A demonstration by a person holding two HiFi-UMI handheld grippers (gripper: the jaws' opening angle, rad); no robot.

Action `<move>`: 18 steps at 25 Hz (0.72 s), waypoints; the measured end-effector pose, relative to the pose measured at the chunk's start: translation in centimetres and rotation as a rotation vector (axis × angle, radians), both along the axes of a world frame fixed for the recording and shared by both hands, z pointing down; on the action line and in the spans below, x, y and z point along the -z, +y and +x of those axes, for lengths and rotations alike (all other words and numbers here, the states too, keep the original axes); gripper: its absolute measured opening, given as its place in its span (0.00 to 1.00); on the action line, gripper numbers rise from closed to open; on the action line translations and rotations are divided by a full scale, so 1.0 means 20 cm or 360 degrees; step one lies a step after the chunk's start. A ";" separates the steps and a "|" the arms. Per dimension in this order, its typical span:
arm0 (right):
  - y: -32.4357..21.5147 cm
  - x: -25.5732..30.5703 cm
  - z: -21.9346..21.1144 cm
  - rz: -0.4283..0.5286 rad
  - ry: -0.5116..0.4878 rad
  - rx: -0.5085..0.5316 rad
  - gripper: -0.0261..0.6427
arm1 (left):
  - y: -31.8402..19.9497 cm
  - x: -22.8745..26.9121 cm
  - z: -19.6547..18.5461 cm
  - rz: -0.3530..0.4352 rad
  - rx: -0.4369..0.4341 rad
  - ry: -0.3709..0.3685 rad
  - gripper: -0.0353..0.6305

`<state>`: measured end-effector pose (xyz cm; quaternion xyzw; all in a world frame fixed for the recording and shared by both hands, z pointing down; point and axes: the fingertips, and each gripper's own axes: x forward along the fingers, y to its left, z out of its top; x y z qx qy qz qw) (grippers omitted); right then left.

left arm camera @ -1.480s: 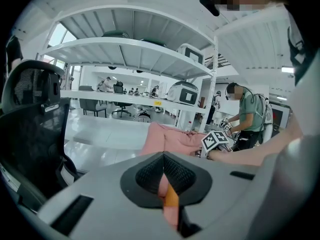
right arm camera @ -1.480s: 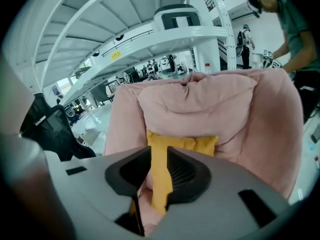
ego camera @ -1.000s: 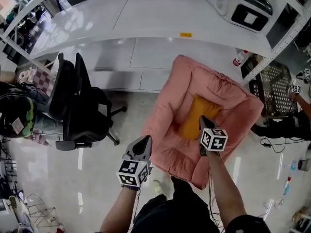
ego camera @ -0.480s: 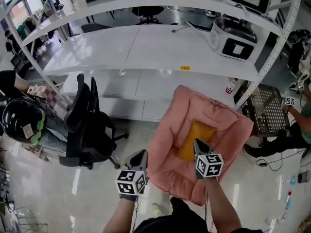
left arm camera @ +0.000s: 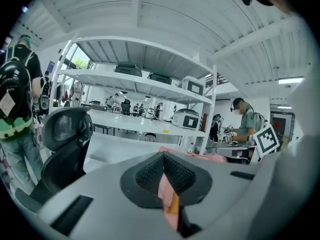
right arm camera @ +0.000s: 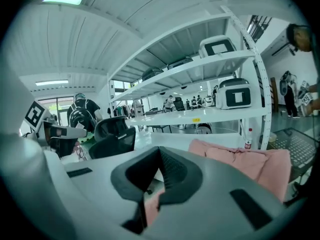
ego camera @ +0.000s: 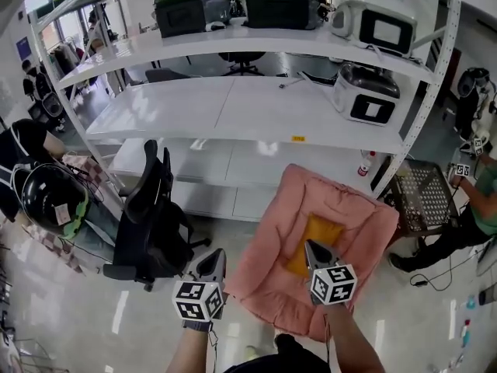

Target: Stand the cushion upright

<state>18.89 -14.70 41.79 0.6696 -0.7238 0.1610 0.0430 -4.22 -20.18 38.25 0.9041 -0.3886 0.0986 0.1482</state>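
Looking down in the head view, we see the quilted pink cushion [ego camera: 342, 200], puffy-rimmed with an orange square centre, slanting before a white metal shelf rack [ego camera: 256, 107] that carries white cookers [ego camera: 365, 92]. The left gripper [ego camera: 211, 264] and right gripper [ego camera: 313, 249] meet its near edge. In the left gripper view, ribbed black pads pinch pink fabric. In the right gripper view, we find the jaws clamped tight on the pink edge.

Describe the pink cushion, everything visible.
The pink cushion is a soft, square, padded fabric pad with a puffy raised rim and an orange centre patch. It looks tilted, far edge toward the white shelving, near edge pinched in the shut fingers of the left gripper and right gripper.
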 end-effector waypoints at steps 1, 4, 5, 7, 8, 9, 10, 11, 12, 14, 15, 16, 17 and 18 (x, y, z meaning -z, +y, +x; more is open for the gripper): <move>0.01 0.03 -0.02 0.0017 0.0005 0.0005 0.05 | 0.01 0.02 -0.03 0.0013 0.0004 0.0004 0.06; 0.04 0.13 -0.08 0.0066 0.0044 0.0013 0.05 | 0.04 0.10 -0.10 0.0054 0.0008 0.0022 0.06; 0.05 0.17 -0.10 0.0079 0.0064 0.0015 0.05 | 0.05 0.12 -0.13 0.0062 0.0008 0.0030 0.06; 0.09 0.24 -0.14 0.0101 0.0094 0.0016 0.05 | 0.08 0.17 -0.18 0.0072 0.0009 0.0043 0.06; 0.12 0.27 -0.16 0.0114 0.0101 0.0015 0.05 | 0.11 0.20 -0.20 0.0076 0.0009 0.0048 0.06; 0.14 0.31 -0.17 0.0129 0.0106 0.0012 0.05 | 0.13 0.22 -0.22 0.0083 0.0008 0.0054 0.06; 0.17 0.35 -0.18 0.0147 0.0110 0.0008 0.05 | 0.14 0.25 -0.24 0.0091 0.0006 0.0061 0.06; 0.18 0.38 -0.19 0.0166 0.0115 0.0003 0.05 | 0.16 0.28 -0.25 0.0102 0.0005 0.0067 0.06; 0.19 0.42 -0.20 0.0186 0.0124 -0.0001 0.05 | 0.16 0.30 -0.27 0.0113 0.0006 0.0072 0.06; 0.21 0.47 -0.21 0.0222 0.0142 -0.0006 0.05 | 0.17 0.34 -0.29 0.0133 0.0009 0.0082 0.06; 0.22 0.49 -0.21 0.0238 0.0146 -0.0007 0.05 | 0.18 0.36 -0.30 0.0144 0.0012 0.0088 0.06; 0.22 0.51 -0.22 0.0252 0.0148 -0.0007 0.05 | 0.18 0.38 -0.31 0.0156 0.0014 0.0093 0.06; 0.23 0.53 -0.22 0.0264 0.0150 -0.0009 0.05 | 0.19 0.40 -0.32 0.0170 0.0016 0.0097 0.06; 0.24 0.55 -0.23 0.0276 0.0151 -0.0012 0.05 | 0.20 0.42 -0.33 0.0183 0.0017 0.0100 0.06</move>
